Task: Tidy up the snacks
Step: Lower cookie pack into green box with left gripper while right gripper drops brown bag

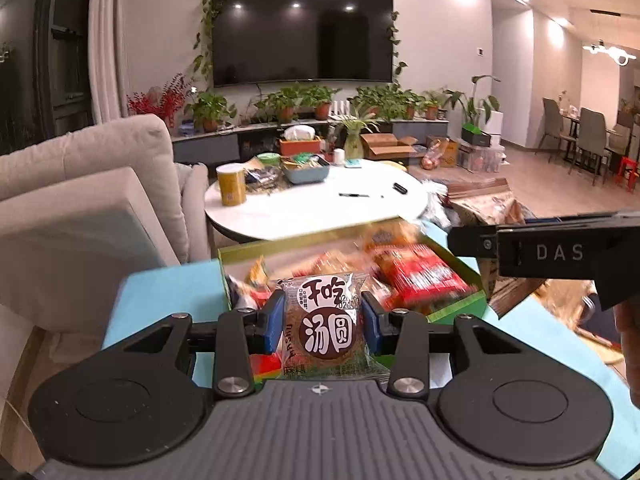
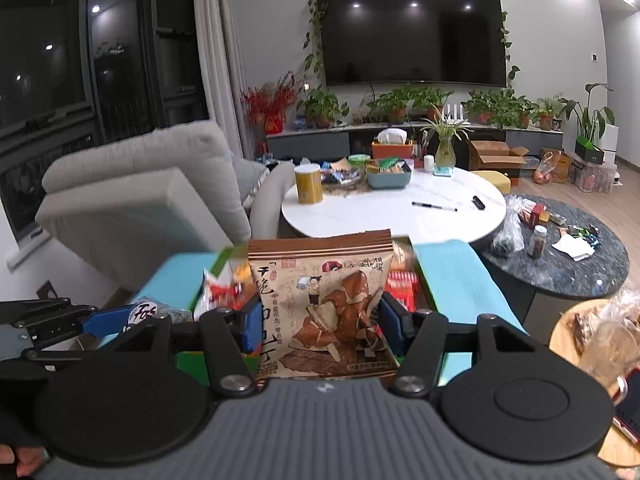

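My left gripper [image 1: 323, 322] is shut on a small clear snack packet with a brown round label [image 1: 326, 326], held above a green-rimmed box [image 1: 456, 306] full of red and orange snack packs. My right gripper [image 2: 320, 328] is shut on a brown snack bag with a cartoon figure [image 2: 326, 312], held upright over the same box [image 2: 422, 276]. The box sits on a light blue surface [image 1: 160, 292]. The right gripper's body shows at the right of the left wrist view [image 1: 540, 254]; the left gripper with its packet shows at the left of the right wrist view [image 2: 100, 320].
A white round table [image 2: 380, 216] beyond the box holds a yellow can [image 2: 309, 183], a teal tray [image 2: 390, 178], a pen [image 2: 434, 206]. A dark round table [image 2: 560, 256] with packets stands right. A beige sofa [image 2: 140, 200] stands left. A wooden plate [image 2: 600, 344] lies near right.
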Tool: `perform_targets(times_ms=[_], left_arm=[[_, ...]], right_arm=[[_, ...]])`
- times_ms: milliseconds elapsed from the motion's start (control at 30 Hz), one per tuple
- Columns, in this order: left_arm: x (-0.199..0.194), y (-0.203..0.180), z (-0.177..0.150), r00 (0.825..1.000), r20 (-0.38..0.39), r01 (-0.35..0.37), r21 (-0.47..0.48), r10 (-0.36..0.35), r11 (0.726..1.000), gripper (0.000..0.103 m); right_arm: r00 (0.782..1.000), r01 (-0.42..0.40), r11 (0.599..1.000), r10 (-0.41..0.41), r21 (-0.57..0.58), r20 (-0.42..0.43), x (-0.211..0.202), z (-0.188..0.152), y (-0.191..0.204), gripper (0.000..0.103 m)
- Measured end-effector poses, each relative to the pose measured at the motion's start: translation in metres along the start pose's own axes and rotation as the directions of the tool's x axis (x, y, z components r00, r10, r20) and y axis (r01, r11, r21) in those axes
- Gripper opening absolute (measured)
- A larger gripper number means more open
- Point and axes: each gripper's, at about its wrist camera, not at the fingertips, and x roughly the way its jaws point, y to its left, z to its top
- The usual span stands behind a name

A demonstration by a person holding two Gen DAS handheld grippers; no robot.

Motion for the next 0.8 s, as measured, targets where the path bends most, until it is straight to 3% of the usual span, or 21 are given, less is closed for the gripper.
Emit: perform_targets(times_ms=[233,800], left_arm=[[0.036,0.008,0.028,1.000,-0.004,-0.023,0.005,0.023,1.000,0.037],[0.119,0.019,0.022,0.994,-0.105,-0.024,-0.026,0.021,0.999,0.037]], right_arm=[[1.000,0.021,1.000,-0.021,0.021,0.013,0.031,0.014,-0.007,0.078],[0.997,0.020,1.000,-0.019,0.010,-0.081,0.095,0.007,-0.004,0.078]])
